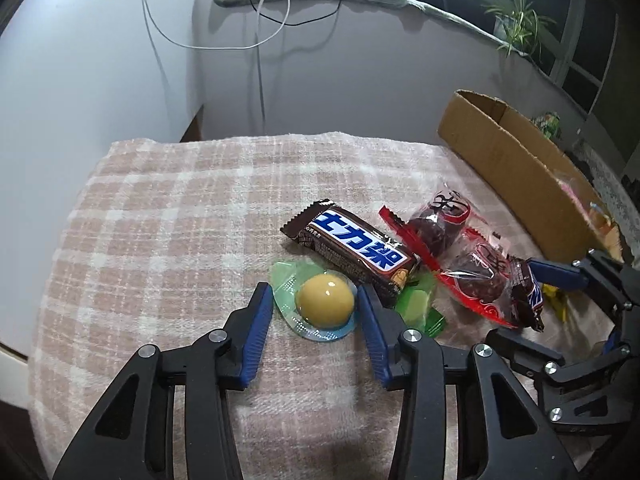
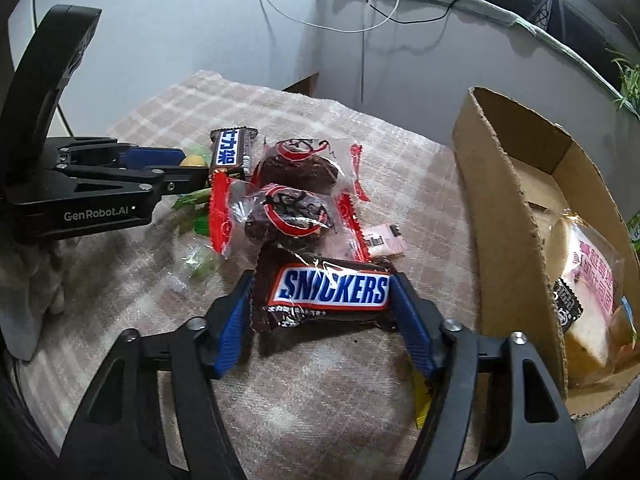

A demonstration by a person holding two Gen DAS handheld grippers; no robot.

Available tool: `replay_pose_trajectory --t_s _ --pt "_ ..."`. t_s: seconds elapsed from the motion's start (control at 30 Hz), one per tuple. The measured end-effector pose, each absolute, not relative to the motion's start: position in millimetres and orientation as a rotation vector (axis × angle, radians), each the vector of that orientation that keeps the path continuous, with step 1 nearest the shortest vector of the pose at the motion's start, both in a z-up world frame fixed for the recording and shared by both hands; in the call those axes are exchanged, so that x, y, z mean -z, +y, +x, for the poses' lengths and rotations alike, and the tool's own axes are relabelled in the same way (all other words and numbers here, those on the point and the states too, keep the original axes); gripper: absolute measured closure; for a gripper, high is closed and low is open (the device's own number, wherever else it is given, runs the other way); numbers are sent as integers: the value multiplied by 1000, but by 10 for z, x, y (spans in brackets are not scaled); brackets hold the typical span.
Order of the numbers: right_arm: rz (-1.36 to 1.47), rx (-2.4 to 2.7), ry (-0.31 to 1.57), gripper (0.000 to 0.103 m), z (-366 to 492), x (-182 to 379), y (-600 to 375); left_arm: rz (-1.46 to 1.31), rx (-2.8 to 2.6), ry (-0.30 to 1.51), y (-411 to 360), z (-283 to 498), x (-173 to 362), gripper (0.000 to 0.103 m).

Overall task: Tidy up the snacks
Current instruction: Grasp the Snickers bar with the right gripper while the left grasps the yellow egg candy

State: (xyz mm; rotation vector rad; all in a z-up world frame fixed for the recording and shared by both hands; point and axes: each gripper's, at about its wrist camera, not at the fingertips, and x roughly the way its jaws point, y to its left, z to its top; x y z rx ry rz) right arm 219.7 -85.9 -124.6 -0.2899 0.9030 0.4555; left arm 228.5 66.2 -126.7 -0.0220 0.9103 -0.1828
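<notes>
Left gripper (image 1: pixel 316 312) open, straddling the round yellow jelly cup (image 1: pixel 325 300); right gripper (image 2: pixel 322 308) open around the brown Snickers bar (image 2: pixel 330 292) — long axis crosswise, spanning both jaws; open cardboard box (image 2: pixel 508 208) to its right.

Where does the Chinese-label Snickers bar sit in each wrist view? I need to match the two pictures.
Left wrist: the Chinese-label Snickers bar lies centre, diagonal, just beyond the yellow jelly cup between the left gripper fingers.
Right wrist: the bar lies upper left of centre, behind the red-trimmed cake packs.
Shared landmark: the cardboard box, at right in both.
</notes>
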Motion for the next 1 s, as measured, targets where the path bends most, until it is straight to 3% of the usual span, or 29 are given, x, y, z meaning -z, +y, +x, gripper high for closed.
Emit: replay_pose_trajectory --t_s 0.07,0.27,0.3,0.57,0.77,0.8,0.83,1.0 --pt "-279 -453 903 44 2204 1238 -881 -23 189 911 658 2294 1265 64" --pt "-255 -458 894 49 2211 1218 -915 -23 186 908 650 2312 1268 65" --pt "-252 -455 892 54 2208 1212 -924 -24 186 907 650 2309 1266 65" --pt "-223 -463 890 56 2203 1194 -980 -36 197 888 697 2230 1221 78" --pt "-227 -462 893 56 2184 1197 -962 -17 195 881 673 2214 1211 78" --pt "-229 -461 892 56 2178 1196 -959 -5 190 882 660 2217 1216 76" --pt "-228 -462 890 56 2168 1190 -960 2 186 899 655 2244 1240 65" --pt "-203 -474 879 56 2119 1120 -978 -40 196 902 705 2258 1248 69"
